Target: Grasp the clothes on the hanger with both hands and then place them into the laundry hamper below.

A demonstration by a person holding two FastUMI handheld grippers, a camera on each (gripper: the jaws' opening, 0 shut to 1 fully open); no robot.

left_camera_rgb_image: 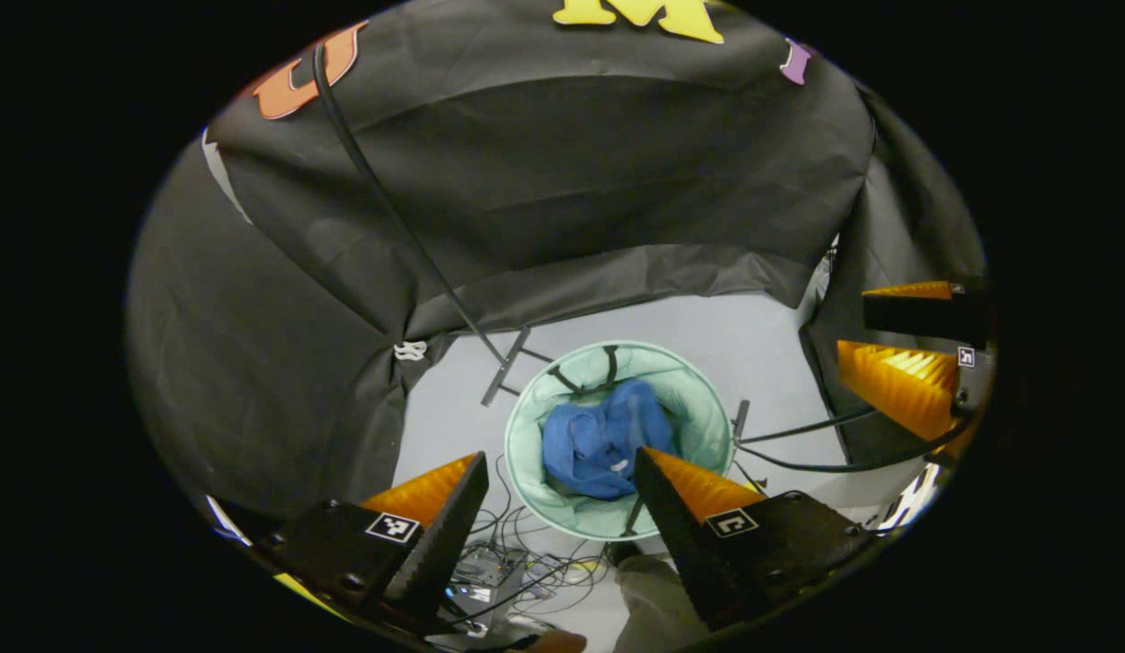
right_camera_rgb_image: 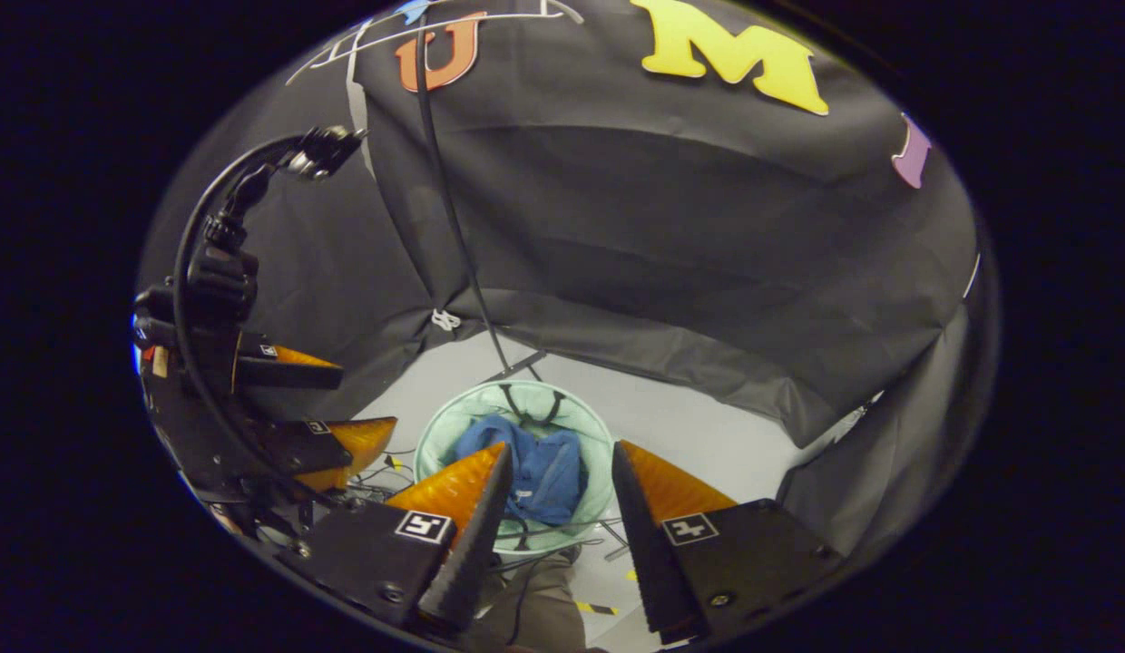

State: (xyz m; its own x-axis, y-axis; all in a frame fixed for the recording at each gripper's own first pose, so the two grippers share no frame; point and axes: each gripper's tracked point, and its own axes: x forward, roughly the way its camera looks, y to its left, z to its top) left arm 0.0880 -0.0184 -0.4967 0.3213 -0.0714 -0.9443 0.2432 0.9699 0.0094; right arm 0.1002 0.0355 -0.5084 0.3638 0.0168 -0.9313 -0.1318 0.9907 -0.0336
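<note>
1. clothes [left_camera_rgb_image: 599,440]: a crumpled blue garment lies inside the hamper [left_camera_rgb_image: 699,399], a round pale green mesh basket standing on the light floor [left_camera_rgb_image: 708,326] below both grippers.
2. in the right gripper view the same clothes [right_camera_rgb_image: 540,472] fill the middle of the hamper [right_camera_rgb_image: 599,435], with dark handles at its far rim.
3. left gripper [left_camera_rgb_image: 560,467]: its fingers are spread wide apart and hold nothing; it hangs above the hamper, pointing down.
4. right gripper [right_camera_rgb_image: 561,458]: its fingers are also spread apart and empty, above the hamper.
5. each gripper appears at the edge of the other's view: the right gripper [left_camera_rgb_image: 907,349] at right, the left gripper [right_camera_rgb_image: 327,404] at left, jaws apart.
6. a thin dark pole [right_camera_rgb_image: 454,227] rises from a stand behind the hamper.
7. cables [left_camera_rgb_image: 517,553] lie tangled on the floor near the hamper.
</note>
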